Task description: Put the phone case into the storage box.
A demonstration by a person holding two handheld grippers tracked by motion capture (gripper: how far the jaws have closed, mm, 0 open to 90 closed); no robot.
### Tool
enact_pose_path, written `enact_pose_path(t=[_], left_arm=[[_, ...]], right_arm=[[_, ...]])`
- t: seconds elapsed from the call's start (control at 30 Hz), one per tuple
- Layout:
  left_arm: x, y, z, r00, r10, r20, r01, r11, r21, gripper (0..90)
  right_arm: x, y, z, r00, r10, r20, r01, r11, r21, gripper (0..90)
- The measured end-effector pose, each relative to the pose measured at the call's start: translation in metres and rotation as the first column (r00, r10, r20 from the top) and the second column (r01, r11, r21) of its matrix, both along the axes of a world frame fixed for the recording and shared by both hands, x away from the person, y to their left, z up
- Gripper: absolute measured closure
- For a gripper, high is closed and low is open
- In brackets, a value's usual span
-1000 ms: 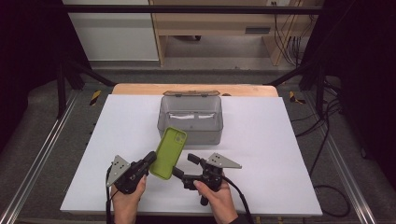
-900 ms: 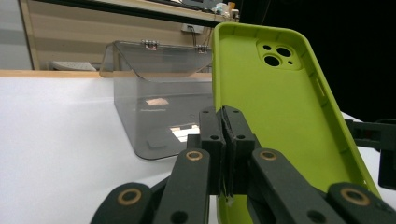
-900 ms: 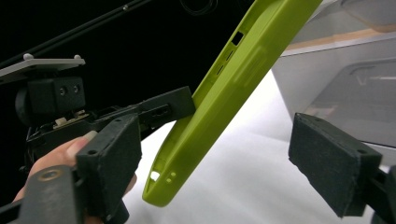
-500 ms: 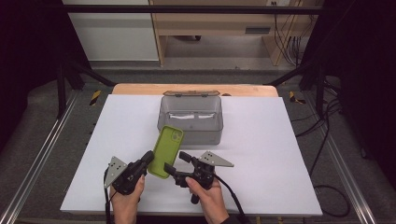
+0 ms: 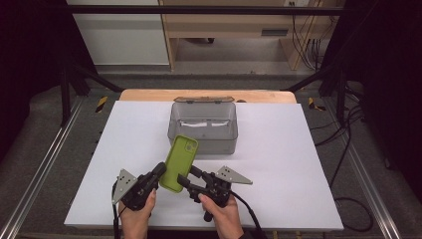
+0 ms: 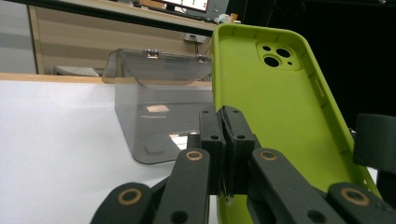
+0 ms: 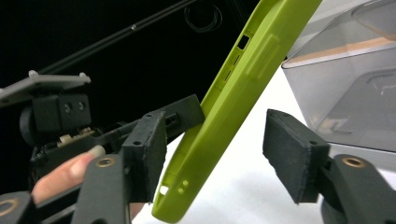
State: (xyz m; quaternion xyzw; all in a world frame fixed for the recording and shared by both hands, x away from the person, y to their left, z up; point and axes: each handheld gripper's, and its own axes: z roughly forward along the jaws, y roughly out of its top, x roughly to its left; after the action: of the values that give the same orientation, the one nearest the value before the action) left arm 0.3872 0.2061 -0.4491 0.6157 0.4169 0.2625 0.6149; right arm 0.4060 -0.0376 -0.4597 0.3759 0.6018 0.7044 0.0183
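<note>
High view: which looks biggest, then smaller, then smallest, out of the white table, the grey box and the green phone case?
1. White table, by far.
2. Grey box.
3. Green phone case, though it is held up nearer the camera, so it may look larger than it is.

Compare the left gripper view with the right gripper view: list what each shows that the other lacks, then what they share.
Left gripper view: the inside of the lime-green silicone phone case with its camera cutout, the left gripper shut on its edge, and the hinged lid of the clear grey plastic box.

Right gripper view: the case's outer side with button slots, and the right gripper, jaws open around it.

Both: case, box, white table.
</note>
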Motion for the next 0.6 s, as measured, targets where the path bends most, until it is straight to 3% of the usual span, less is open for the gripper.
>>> enact_pose_path(t=[0.07, 0.2, 0.6], left_arm=[[-0.0002, -0.0015, 0.0, 1.0, -0.006, 0.0, 0.006, 1.0, 0.004, 87.9], [-0.0006, -0.0027, 0.0, 0.9999, -0.014, 0.002, 0.014, 0.9999, 0.004, 87.9], [-0.0027, -0.0044, -0.0019, 0.9998, -0.019, 0.008, 0.019, 0.9998, 0.011, 87.9]], right_arm=[[0.0001, -0.0008, 0.0013, 0.9997, 0.009, -0.022, -0.008, 0.999, 0.032, 43.6], [0.0019, -0.0039, 0.0016, 1.0, -0.002, -0.002, 0.002, 1.0, 0.023, 46.6], [0.0035, -0.009, 0.0038, 1.0, -0.003, -0.003, 0.003, 0.999, 0.045, 56.2]])
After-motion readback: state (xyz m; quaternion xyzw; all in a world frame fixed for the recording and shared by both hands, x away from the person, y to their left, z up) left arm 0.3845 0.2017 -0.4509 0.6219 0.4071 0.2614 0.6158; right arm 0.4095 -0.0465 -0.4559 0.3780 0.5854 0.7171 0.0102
